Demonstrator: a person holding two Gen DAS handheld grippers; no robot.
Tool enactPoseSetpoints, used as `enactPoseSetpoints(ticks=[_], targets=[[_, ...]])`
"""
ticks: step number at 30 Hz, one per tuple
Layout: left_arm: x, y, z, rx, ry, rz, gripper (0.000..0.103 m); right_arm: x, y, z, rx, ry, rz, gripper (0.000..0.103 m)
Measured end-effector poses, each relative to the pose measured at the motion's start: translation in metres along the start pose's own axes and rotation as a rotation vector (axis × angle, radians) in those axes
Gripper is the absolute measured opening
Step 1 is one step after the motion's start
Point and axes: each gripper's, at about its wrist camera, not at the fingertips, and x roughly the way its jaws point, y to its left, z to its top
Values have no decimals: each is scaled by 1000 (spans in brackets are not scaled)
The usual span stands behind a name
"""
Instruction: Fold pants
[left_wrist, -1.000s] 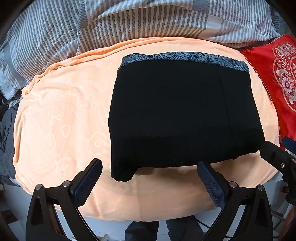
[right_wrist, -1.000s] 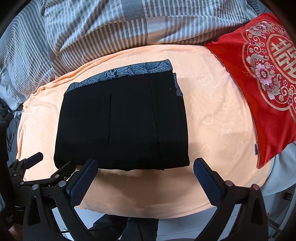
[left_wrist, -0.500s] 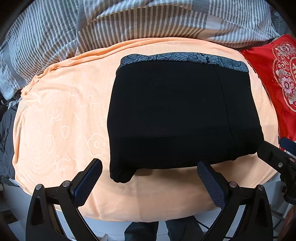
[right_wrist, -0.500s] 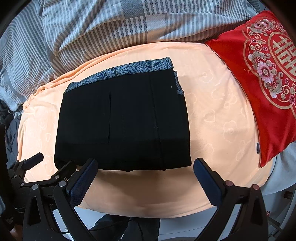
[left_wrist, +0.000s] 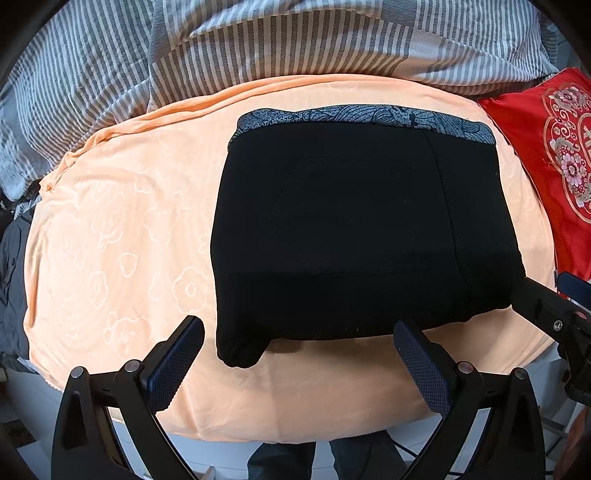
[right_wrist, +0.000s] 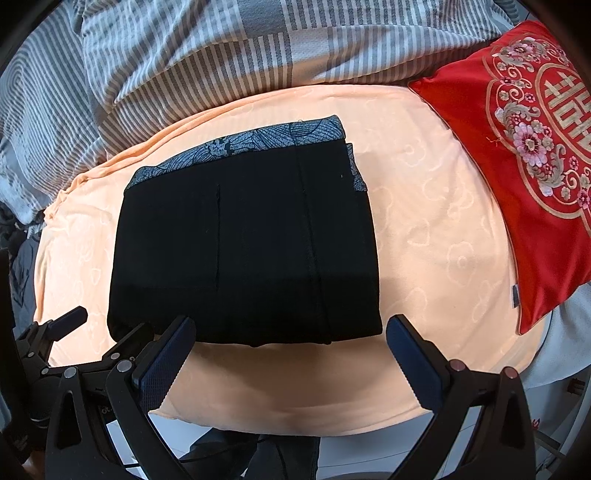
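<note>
**Pants folded into a block, both grippers hanging back**

Little has moved since a second ago: the pants (left_wrist: 354, 236) lie in the same place on the orange blanket (left_wrist: 110, 236), and both cameras have only drifted slightly. They sit as a compact black rectangle, with a patterned grey waistband (left_wrist: 365, 116) showing along the far edge.

By the look of it the folding is nearly or fully done: the layers are stacked and the sides are fairly straight. One loose lump bulges out at the near left corner (left_wrist: 238, 350), so a last tidy of that corner may be all that remains.

Neither tool touches the cloth. On the left gripper (left_wrist: 299, 363) the jaws stand wide apart with nothing between them, just short of the near edge; the right gripper (right_wrist: 290, 354) is spread the same way and also empty.

Only the left view shows the bulging corner clearly. From the right comes the pants' right edge, the whole red cushion (right_wrist: 535, 166) beside the blanket, and the striped bedding (right_wrist: 221, 55) behind
</note>
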Motion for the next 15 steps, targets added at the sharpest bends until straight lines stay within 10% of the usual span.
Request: enactPoseSetpoints(ticks=[15], targets=[[0,0,0,0,1,2,103,0,0,1,-1,1,2,103]])
